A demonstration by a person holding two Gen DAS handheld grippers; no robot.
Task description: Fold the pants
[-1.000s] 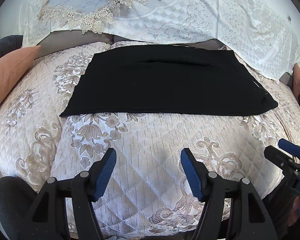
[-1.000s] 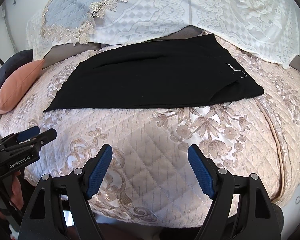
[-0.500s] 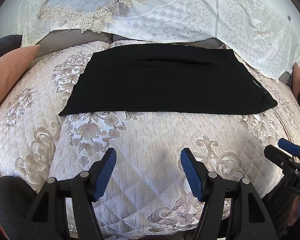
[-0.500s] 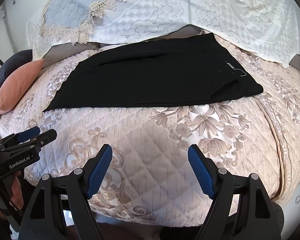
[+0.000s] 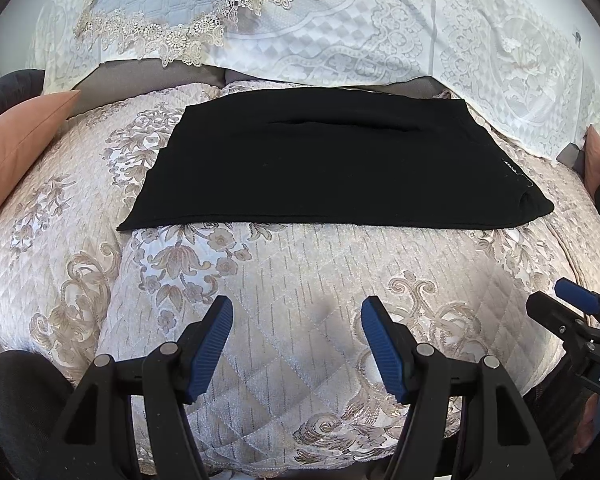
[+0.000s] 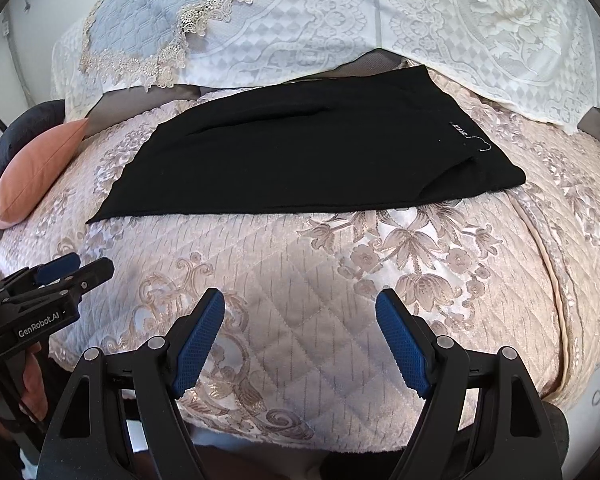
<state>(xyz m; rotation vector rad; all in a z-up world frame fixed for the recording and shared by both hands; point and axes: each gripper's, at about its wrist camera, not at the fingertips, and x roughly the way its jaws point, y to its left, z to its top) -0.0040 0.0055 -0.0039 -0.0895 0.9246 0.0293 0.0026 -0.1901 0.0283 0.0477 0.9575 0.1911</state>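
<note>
Black pants (image 5: 332, 164) lie flat and folded lengthwise across the quilted sofa seat, waist with a small white label at the right end; they also show in the right wrist view (image 6: 300, 160). My left gripper (image 5: 296, 312) is open and empty, hovering over the seat's front, well short of the pants. My right gripper (image 6: 300, 304) is open and empty, likewise in front of the pants. Each gripper shows at the edge of the other's view: the right one (image 5: 572, 304), the left one (image 6: 72, 272).
The floral quilted seat cover (image 5: 300, 280) drops off at the front edge. Lace-covered back cushions (image 5: 340, 32) rise behind the pants. An orange pillow (image 5: 16, 148) leans at the left end, and another (image 5: 594, 156) at the right.
Both grippers have drifted very slightly; the pants have not moved and both grippers stay open.
</note>
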